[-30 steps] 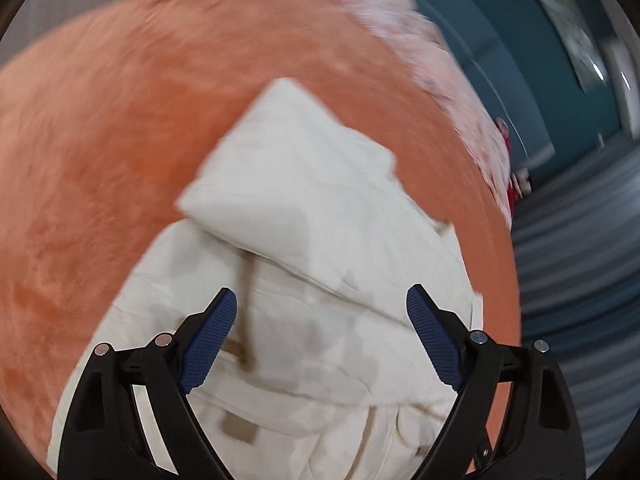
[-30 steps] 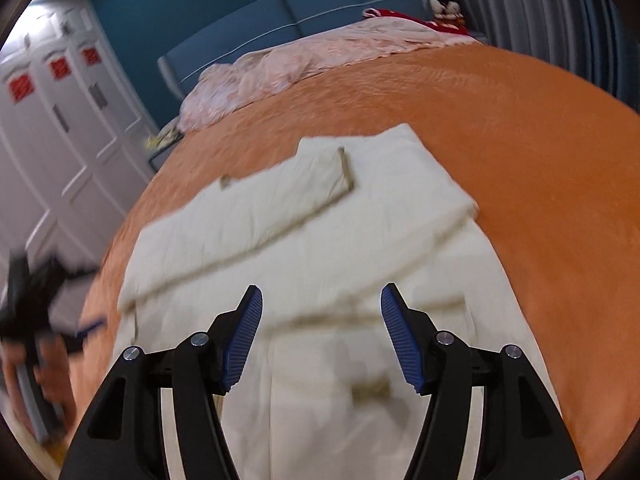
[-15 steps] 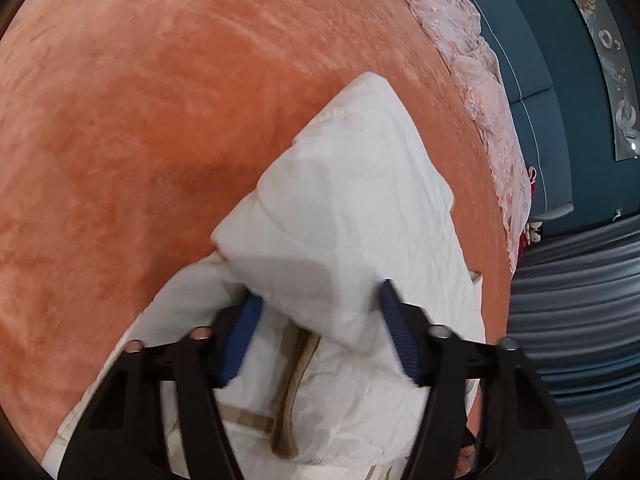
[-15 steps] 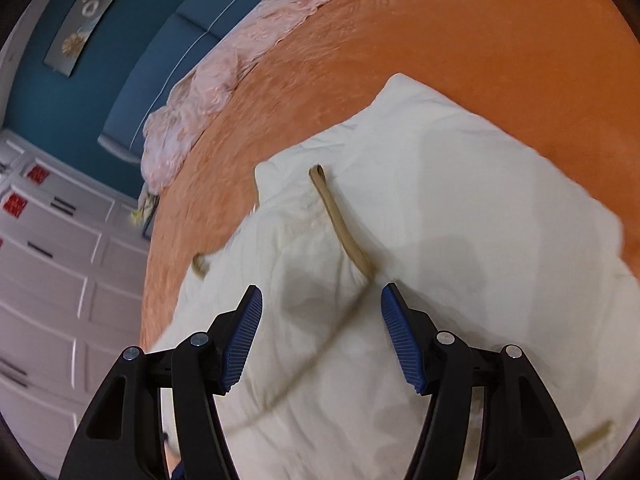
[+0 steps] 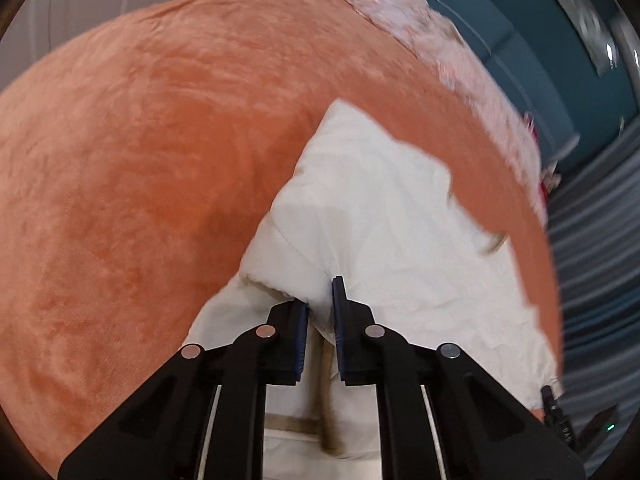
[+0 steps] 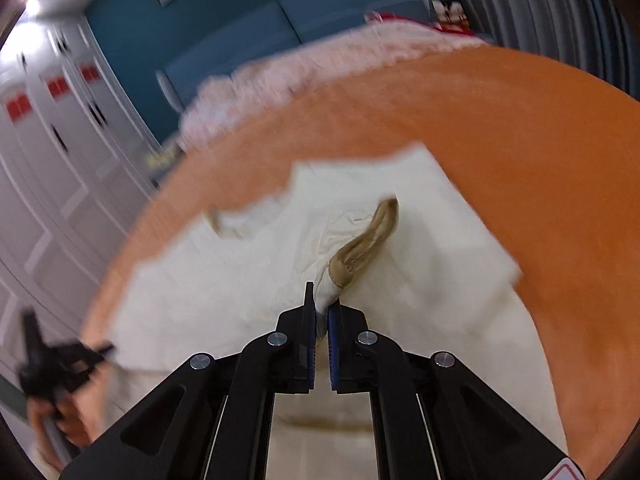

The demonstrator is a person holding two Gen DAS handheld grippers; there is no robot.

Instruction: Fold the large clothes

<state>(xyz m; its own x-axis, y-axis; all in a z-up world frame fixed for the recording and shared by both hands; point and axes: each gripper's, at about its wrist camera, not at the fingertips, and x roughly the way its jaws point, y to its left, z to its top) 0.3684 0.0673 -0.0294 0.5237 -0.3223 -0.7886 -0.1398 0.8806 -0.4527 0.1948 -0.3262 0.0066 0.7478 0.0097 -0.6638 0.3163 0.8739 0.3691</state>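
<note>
Orange bedspread (image 5: 140, 160) beneath cream garment (image 5: 400, 240); left gripper (image 5: 320, 300) and right gripper (image 6: 322, 304) each low, clamped on its fabric

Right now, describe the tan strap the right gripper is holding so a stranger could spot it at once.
Start at the orange bedspread, then the cream garment spread across it. Near its middle, the right gripper pinches a bunch of cloth, and the tan strap rises from that pinch. It is the one darker, ribbon-like strip lifted off the pale fabric.
</note>
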